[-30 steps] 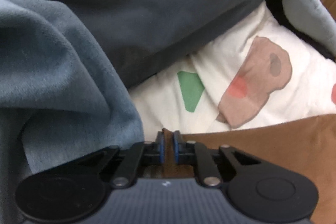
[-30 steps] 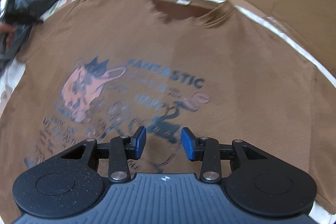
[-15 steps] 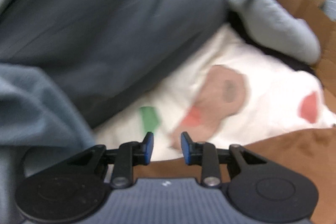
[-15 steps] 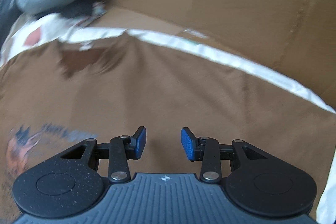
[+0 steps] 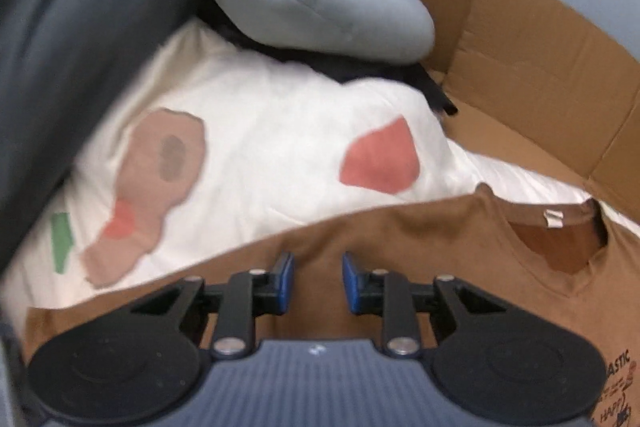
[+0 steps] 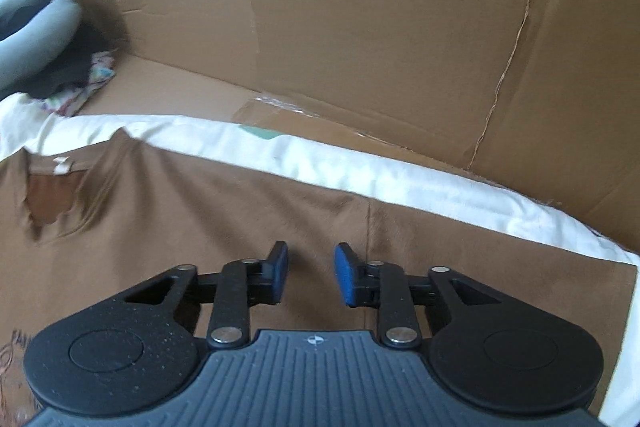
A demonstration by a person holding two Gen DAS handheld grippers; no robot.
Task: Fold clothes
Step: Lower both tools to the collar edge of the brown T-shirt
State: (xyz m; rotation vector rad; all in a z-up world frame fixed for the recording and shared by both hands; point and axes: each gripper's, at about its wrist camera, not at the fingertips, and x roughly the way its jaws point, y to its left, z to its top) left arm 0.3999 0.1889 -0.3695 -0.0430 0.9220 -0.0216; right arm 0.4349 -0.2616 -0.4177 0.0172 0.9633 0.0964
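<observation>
Brown T-shirt point(image 5: 460, 267) lies flat, print up, on white patterned sheet point(image 5: 280, 131), cardboard wall point(image 6: 360, 27) behind. Your left gripper point(image 5: 316, 281) over its shoulder near collar: jaws narrow, recently opened, nothing between pads. Your right gripper point(image 6: 308, 277) over other shoulder by sleeve seam: jaws narrow, just been closing, empty. Grey pillow point(image 5: 312, 7) beyond sheet.
</observation>
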